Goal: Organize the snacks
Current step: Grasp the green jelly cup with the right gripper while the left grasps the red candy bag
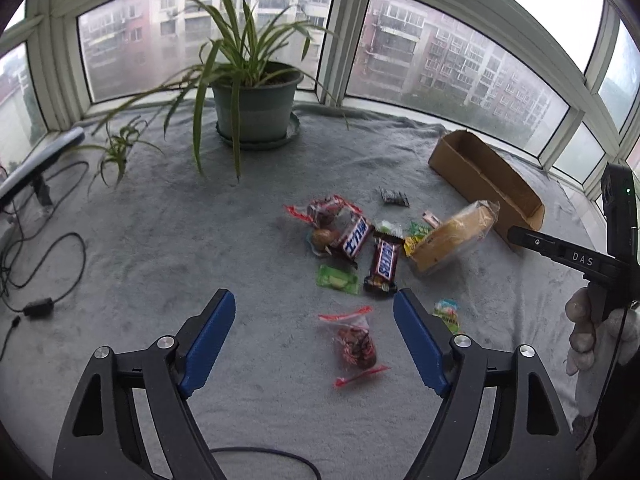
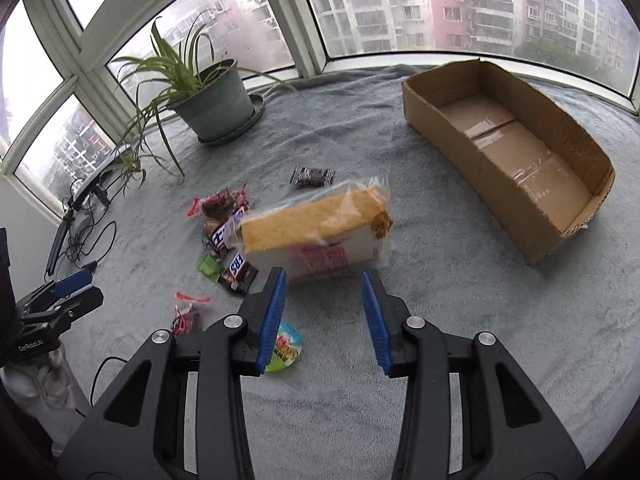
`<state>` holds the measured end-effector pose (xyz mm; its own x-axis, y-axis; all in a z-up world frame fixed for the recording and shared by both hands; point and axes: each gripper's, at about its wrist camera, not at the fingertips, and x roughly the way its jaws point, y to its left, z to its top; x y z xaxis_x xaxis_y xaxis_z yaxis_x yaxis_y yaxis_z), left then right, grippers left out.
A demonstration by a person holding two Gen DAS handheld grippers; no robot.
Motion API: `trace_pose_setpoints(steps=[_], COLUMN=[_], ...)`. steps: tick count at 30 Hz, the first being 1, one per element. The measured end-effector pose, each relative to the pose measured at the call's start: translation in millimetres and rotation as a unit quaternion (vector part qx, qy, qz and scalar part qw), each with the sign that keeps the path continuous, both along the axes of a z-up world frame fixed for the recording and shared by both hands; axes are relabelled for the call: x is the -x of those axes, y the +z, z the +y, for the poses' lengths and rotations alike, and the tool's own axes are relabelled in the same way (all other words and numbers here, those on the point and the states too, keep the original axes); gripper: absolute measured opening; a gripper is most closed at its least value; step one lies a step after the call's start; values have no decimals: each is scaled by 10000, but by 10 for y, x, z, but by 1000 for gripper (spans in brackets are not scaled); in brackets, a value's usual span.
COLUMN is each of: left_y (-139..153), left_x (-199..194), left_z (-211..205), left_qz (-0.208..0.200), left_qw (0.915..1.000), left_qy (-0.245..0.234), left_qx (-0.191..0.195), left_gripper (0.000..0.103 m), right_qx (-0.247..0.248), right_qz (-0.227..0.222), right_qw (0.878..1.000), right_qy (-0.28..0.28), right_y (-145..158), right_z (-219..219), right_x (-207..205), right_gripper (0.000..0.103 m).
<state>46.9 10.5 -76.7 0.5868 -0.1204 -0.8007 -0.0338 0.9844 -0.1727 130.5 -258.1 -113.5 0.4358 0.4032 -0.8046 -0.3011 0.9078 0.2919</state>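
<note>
From my left camera, I see my left gripper (image 1: pixel 314 306) with its blue fingers wide apart and nothing between them. A small red candy bag (image 1: pixel 354 346) lies on the grey blanket (image 1: pixel 160 240) just under the gap. The snack pile (image 1: pixel 352 240) sits at twelve o'clock from it. The brown box (image 1: pixel 486 178) is at two o'clock.

From my right camera, my right gripper (image 2: pixel 323 282) has its fingers apart too, holding nothing. The wrapped cake (image 2: pixel 316 228) is just past the tips at twelve o'clock, not pinched. The box (image 2: pixel 508 152) is at two o'clock, open on top. A round green snack (image 2: pixel 286 350) peeks out under the left finger.
</note>
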Motion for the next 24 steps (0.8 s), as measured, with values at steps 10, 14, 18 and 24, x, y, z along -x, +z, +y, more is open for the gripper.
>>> trace_pose_setpoints(steps=[10, 14, 18, 24], left_y=[-546, -618, -673, -751], left_x=[55, 27, -7, -46], left_z=[-228, -265, -245, -237], left_qz=[767, 770, 758, 770], left_qw=[9965, 9965, 9962, 9956], left_qy=[63, 86, 119, 157], left_qx=[336, 323, 403, 515], left_gripper=[81, 81, 81, 81], right_qx=[181, 281, 499, 808], right_qz=[482, 483, 464, 387], right_qw=[9978, 9969, 9954, 9924], right_qy=[408, 558, 672, 837], right_y=[-441, -495, -551, -595], right_z=[307, 435, 561, 687], right_x=[204, 222, 226, 227], right_gripper=[66, 66, 66, 66])
